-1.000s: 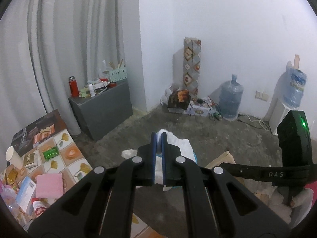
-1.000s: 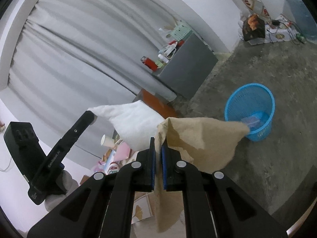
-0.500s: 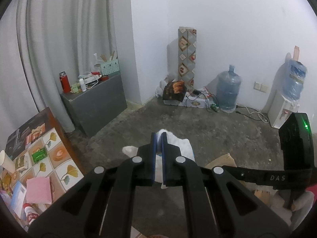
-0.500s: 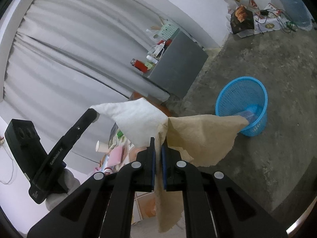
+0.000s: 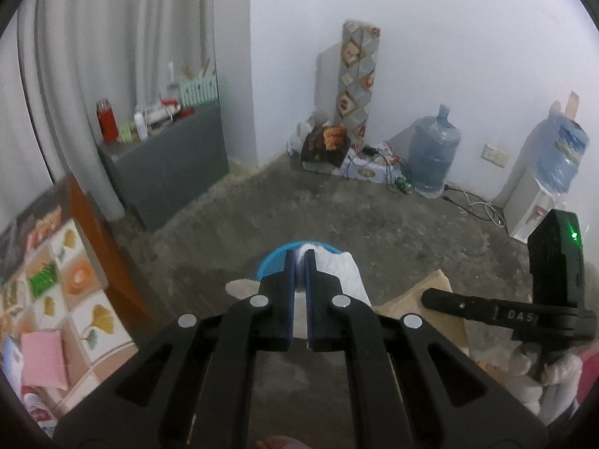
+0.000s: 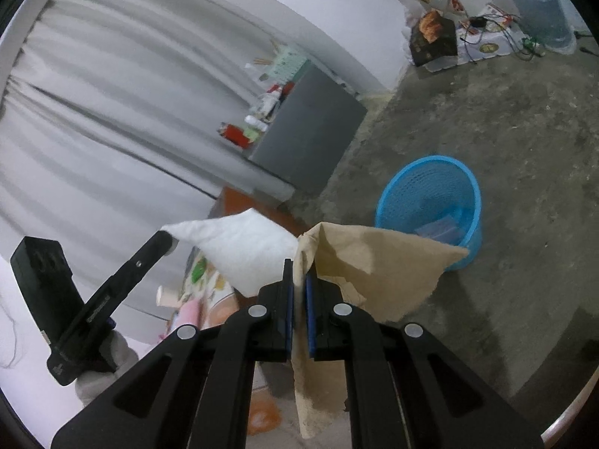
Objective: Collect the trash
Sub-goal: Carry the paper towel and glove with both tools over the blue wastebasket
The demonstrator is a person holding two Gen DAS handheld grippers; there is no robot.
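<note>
Left hand-held gripper (image 5: 298, 262) clamped on white tissue (image 5: 344, 273); right hand-held gripper (image 6: 298, 273) clamped on brown paper (image 6: 378, 262). Both now closer to blue basket (image 6: 430, 172) on floor. Release likely soon.

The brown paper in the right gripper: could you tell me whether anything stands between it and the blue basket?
Nothing visible does. The brown paper hangs from the right gripper just short of the blue basket; only bare floor lies between, and the basket's mouth is open.
</note>
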